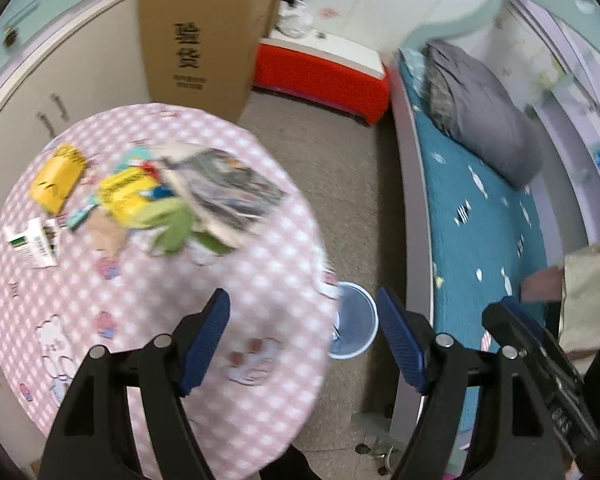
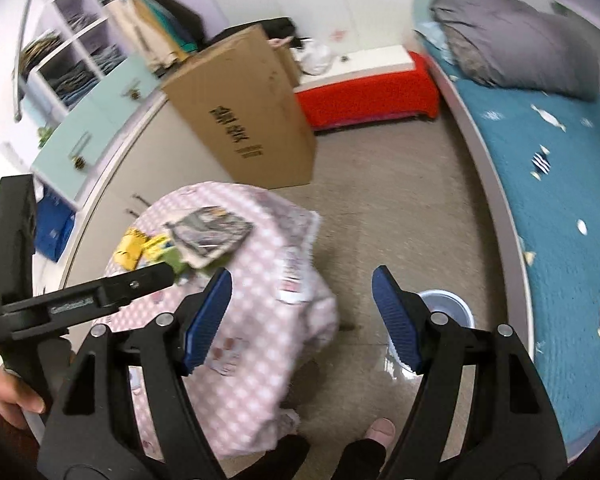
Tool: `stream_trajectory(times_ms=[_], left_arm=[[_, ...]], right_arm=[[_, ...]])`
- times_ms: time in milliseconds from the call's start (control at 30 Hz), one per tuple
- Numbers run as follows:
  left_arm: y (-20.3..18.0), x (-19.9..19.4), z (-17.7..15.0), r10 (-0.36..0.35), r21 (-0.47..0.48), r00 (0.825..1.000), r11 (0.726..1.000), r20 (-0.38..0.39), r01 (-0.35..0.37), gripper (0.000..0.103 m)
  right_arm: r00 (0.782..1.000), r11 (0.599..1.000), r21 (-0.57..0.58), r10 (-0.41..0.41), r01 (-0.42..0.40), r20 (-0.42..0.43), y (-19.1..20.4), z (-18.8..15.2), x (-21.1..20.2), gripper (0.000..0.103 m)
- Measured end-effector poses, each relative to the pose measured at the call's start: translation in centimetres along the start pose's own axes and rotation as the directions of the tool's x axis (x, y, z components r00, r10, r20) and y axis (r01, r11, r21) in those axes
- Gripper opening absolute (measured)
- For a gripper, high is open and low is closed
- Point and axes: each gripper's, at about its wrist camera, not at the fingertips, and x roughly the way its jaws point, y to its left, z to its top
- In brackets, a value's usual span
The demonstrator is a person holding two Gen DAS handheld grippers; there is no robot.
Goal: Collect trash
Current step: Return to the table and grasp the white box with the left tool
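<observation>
Trash lies on a round table with a pink checked cloth (image 1: 228, 320) (image 2: 256, 344): a yellow packet (image 1: 56, 180) (image 2: 130, 250), a yellow and green wrapper (image 1: 140, 200), a grey printed bag (image 1: 224, 192) (image 2: 210, 236) and a white carton (image 1: 34, 242). A pale blue bin (image 1: 354, 322) (image 2: 446, 308) stands on the floor right of the table. My left gripper (image 1: 304, 344) is open and empty above the table's near right edge. My right gripper (image 2: 302, 316) is open and empty, high above the table edge and floor.
A tall cardboard box (image 1: 200, 36) (image 2: 244, 116) leans on cabinets (image 1: 32, 92) behind the table. A red bench (image 1: 324, 76) (image 2: 364, 96) stands at the far wall. A bed with a teal cover (image 1: 480, 208) (image 2: 560, 184) and grey pillow (image 1: 480, 108) runs along the right.
</observation>
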Motion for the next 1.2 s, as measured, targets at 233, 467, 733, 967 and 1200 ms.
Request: stream_trajectory(times_ms=[233,467,733,967,1200], left_arm=[[11.0,-1.9,1.1,0.052,-0.044,0.998,0.998,0.036,-0.050,0.081],[24.9,-2.0,0.6,0.098,-0.109,0.994,0.990,0.049,-0.092,0.082],[33.2,1.3,1.0,0.023,-0.147,1.000,0.989,0.019,-0.020,0.082],[33.1,5.1,2.2,0.024,-0.058,1.000,0.998,-0.006,-0.025,0.082],[32.7,6.3,2.9,0.060,-0.007,0.998,0.998,-0.014,-0.060,0.076]], right_arm=[[1.000,0.999,-0.032,0.030,-0.030,-0.007,10.1,-1.6,4.1,0.072],[0.998,0.998,-0.049,0.031,-0.033,-0.047,18.6,-3.7,9.5,0.073],[0.992,0.999,-0.051,-0.001,-0.006,-0.128,23.8,-5.8,14.9,0.073],[0.986,0.999,-0.035,-0.026,0.020,-0.163,24.8,-5.9,18.2,0.073],[0.983,0.998,-0.048,-0.039,0.031,-0.177,26.1,-5.6,20.1,0.073]])
